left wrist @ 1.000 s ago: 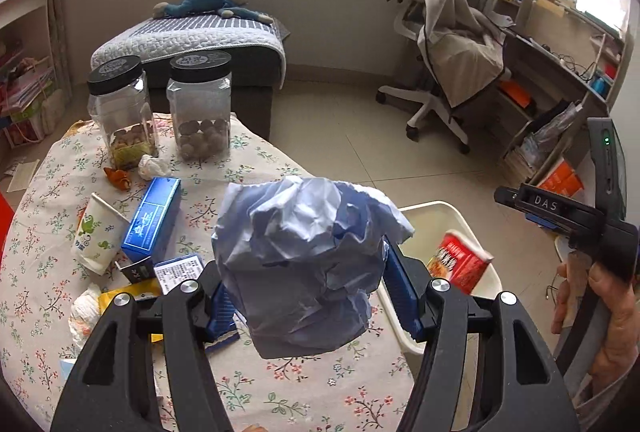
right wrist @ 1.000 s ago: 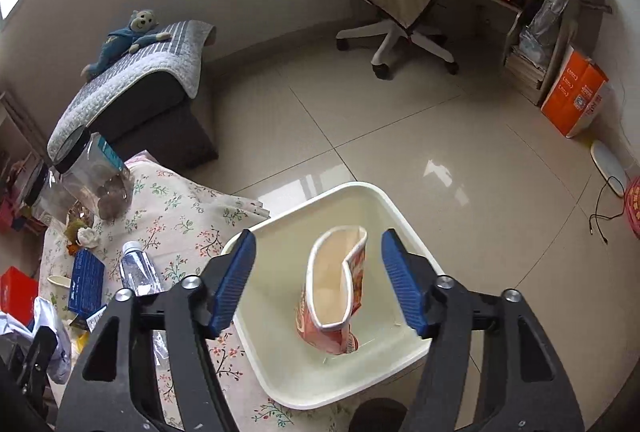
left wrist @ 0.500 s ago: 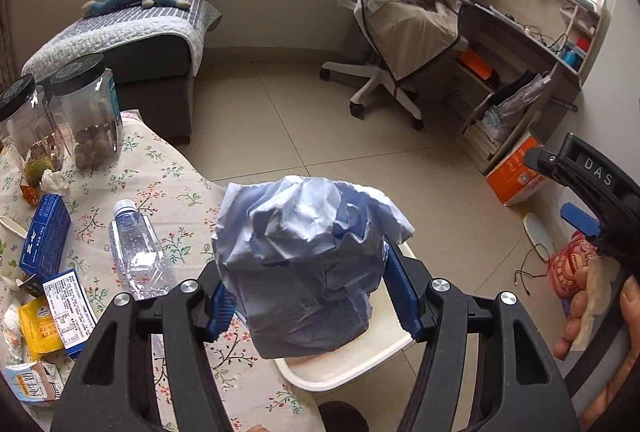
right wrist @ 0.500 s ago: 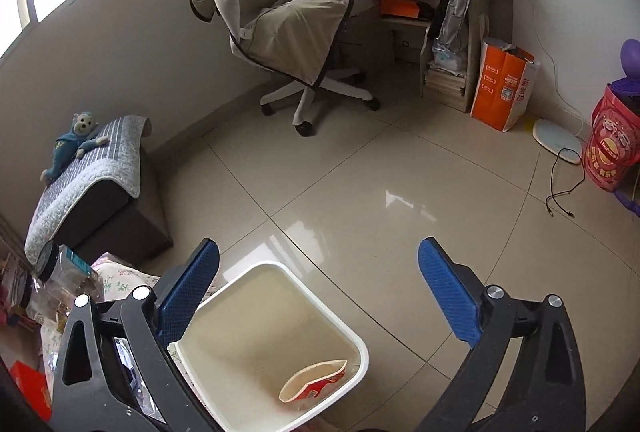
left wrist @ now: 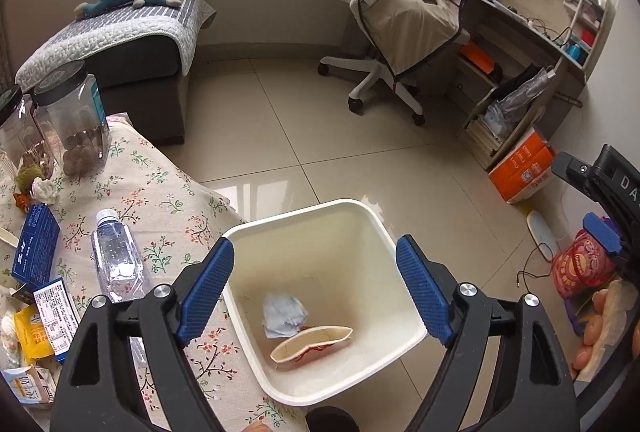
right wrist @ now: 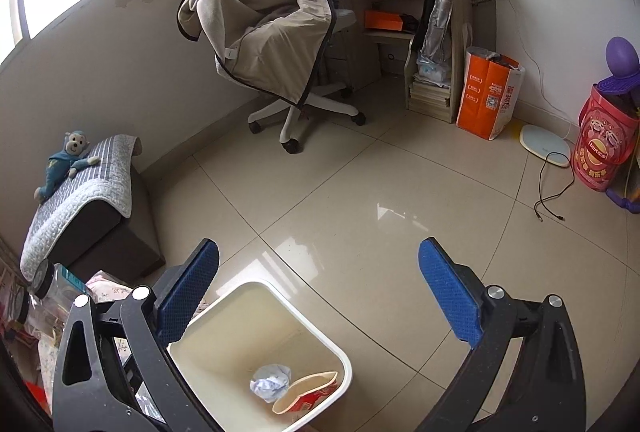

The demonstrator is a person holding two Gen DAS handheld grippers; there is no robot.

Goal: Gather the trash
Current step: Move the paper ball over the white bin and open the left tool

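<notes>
Hovering over the white bin (left wrist: pixel 404 328), the left gripper (left wrist: pixel 316 292) is opening, jaws empty, crumpled paper (left wrist: pixel 285 315) lying inside; right gripper (right wrist: pixel 318 288) is gaping, empty; next, targeting the water bottle (left wrist: pixel 118 264).

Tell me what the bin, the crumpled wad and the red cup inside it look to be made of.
Bin: likely moulded plastic, cream, smooth with a slight sheen and a rolled rim.
Crumpled wad: apparently paper or tissue, pale blue-white, matte, with sharp creases.
Red cup: probably printed paperboard, glossy red outside, plain beige inside; its mouth is squashed flat.
</notes>
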